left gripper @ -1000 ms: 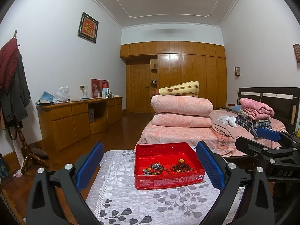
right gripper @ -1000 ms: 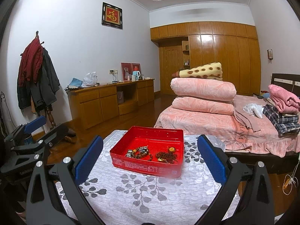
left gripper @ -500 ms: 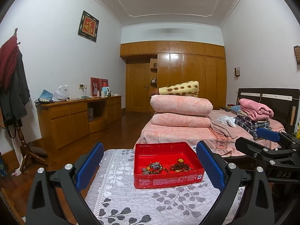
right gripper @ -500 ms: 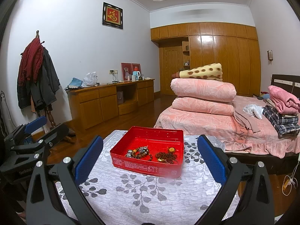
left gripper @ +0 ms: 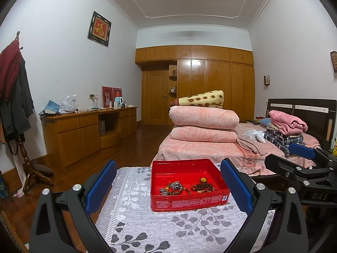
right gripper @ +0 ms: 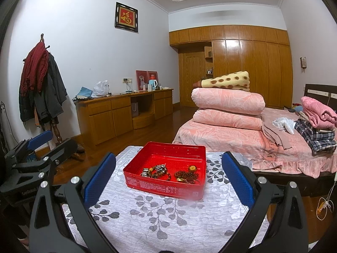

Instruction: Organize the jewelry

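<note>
A red tin box (left gripper: 185, 202) (right gripper: 162, 186) stands on a table covered by a grey leaf-patterned cloth (left gripper: 147, 227) (right gripper: 160, 219). Inside lie a dark bead bracelet with metal charms (left gripper: 173, 187) (right gripper: 157, 170) on the left and a brown bead bracelet with an orange bead (left gripper: 202, 186) (right gripper: 187, 174) on the right. My left gripper (left gripper: 168, 187) is open and empty, short of the box. My right gripper (right gripper: 166, 178) is open and empty, short of the box. Each gripper shows at the edge of the other view: the right (left gripper: 303, 168), the left (right gripper: 35, 147).
A bed (right gripper: 231, 139) with folded pink quilts and clothes stands right behind the table. A wooden sideboard (right gripper: 118, 113) runs along the left wall, with a coat stand (right gripper: 40, 80) nearer. Wooden floor lies left of the table.
The left wrist view has shifted slightly, so the box sits a little lower and nearer. The right gripper and the jewelry have not moved.
</note>
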Demonstrator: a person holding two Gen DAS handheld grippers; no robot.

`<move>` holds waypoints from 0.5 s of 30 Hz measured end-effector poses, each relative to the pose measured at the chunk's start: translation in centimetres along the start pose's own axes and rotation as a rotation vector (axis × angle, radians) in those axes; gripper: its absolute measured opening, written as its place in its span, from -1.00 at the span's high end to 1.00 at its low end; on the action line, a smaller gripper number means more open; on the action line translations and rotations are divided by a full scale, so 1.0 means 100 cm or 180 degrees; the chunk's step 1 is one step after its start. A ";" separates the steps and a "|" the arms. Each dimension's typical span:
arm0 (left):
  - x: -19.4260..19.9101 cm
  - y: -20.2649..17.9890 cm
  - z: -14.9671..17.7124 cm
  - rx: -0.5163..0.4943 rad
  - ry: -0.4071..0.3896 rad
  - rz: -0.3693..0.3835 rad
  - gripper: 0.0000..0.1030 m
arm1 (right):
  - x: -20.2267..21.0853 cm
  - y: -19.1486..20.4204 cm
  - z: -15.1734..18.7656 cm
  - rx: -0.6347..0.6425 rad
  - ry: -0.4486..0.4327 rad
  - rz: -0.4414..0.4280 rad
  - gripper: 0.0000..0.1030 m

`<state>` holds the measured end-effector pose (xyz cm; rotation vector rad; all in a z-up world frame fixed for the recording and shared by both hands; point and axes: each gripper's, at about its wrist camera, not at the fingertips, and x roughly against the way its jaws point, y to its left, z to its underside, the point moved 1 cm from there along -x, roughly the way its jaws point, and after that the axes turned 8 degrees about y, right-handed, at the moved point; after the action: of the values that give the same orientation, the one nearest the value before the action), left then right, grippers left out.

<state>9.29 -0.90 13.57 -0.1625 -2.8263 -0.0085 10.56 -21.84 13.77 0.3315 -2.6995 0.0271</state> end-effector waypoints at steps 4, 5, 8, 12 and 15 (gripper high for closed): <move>0.000 0.000 0.000 -0.0001 0.0014 0.0003 -0.88 | 0.000 0.000 0.000 0.0002 0.0001 0.0002 -0.89; 0.000 -0.001 0.000 -0.0002 0.0017 0.0001 -0.88 | 0.000 0.000 0.000 0.0001 0.0000 0.0002 -0.89; -0.001 -0.001 0.000 -0.0001 0.0023 0.0002 -0.88 | 0.000 0.000 0.000 0.0001 0.0000 0.0001 -0.89; -0.002 -0.001 0.001 0.0011 0.0045 -0.0003 -0.88 | 0.000 -0.001 0.000 0.0005 0.0000 0.0000 -0.89; -0.003 -0.001 0.001 0.0019 0.0056 -0.0006 -0.88 | 0.000 0.000 0.000 0.0005 0.0002 0.0005 -0.89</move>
<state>9.50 -1.00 13.38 -0.1575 -2.8086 -0.0021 10.52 -21.90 13.76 0.3296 -2.6992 0.0296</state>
